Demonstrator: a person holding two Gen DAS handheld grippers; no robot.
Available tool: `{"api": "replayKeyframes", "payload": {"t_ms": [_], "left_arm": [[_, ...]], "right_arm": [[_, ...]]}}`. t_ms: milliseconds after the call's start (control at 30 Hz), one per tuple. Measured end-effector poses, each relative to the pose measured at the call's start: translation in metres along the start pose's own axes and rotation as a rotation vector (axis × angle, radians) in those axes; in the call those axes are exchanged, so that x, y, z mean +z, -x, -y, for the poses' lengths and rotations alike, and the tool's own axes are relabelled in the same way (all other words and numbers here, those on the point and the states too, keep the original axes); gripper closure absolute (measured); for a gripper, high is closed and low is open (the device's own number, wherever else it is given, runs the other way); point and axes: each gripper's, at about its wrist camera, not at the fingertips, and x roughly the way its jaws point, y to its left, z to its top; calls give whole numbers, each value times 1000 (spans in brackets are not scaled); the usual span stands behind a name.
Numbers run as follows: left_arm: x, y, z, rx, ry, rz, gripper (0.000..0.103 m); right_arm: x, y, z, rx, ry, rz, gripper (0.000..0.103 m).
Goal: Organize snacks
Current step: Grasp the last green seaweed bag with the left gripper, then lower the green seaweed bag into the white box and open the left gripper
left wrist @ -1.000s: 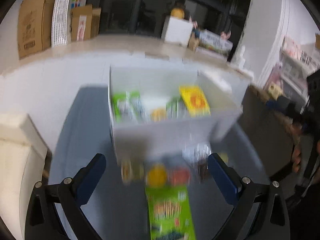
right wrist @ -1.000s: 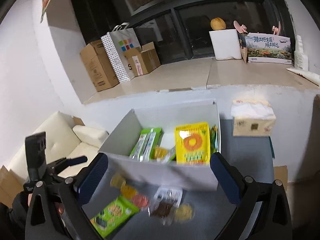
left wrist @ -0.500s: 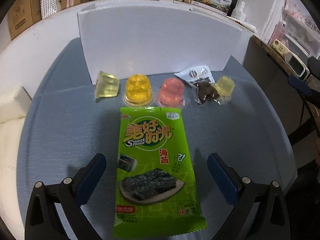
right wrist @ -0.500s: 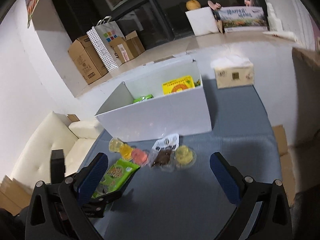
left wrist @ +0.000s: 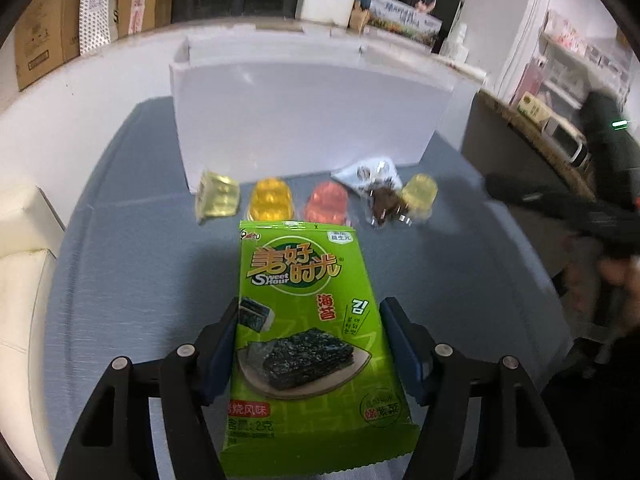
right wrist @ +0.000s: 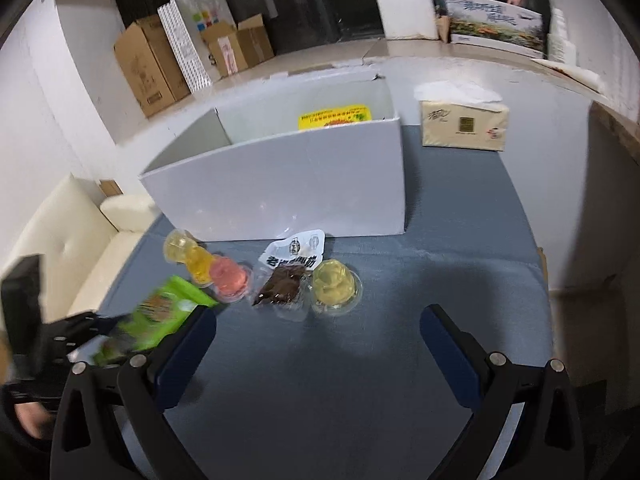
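Observation:
My left gripper (left wrist: 308, 312) is shut on a green seaweed packet (left wrist: 308, 328), its blue pads pressing both long edges. The packet also shows, blurred, in the right wrist view (right wrist: 156, 316). Beyond it lie a row of jelly cups: pale yellow (left wrist: 218, 198), orange (left wrist: 272, 200), pink (left wrist: 326, 206) and another yellow (left wrist: 420, 196), plus a brown snack in a clear wrapper (left wrist: 380, 192). A white box (right wrist: 288, 176) stands behind them with a yellow packet (right wrist: 332, 116) inside. My right gripper (right wrist: 320, 320) is open and empty above the table, near the yellow cup (right wrist: 334, 284).
The table has a blue-grey cloth (right wrist: 360, 380). A tissue box (right wrist: 464, 124) sits right of the white box. A cream sofa (right wrist: 68, 248) is on the left. Cardboard boxes (right wrist: 148, 68) and a paper bag stand on the ledge behind.
My left gripper has closed on the seaweed packet, which was lying free between open jaws. My right gripper has come lower and nearer the snacks.

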Motion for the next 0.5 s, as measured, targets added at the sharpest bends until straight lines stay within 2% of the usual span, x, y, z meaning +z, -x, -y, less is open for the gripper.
{"api": "replayKeyframes", "payload": {"t_ms": [167,300,400,467,500], "left_arm": [[2,25,-10,-5,35,59,31],[2,29,-20,-1,64,68,31],[1,29,-25,-1,78,64,31],[0,28,-27,-2,82,63,31],[1,27,-27,-7,82,62,31]], "right_arm": [[7,-41,7,14,-21,-37,2],[8,-64,9,3,-30,-79,25],[7,-70,12,-4,-35,-88,36],[7,-70,13,2,-35,-87,50],[6,-69,14,-7,-29,-84,64]]}}
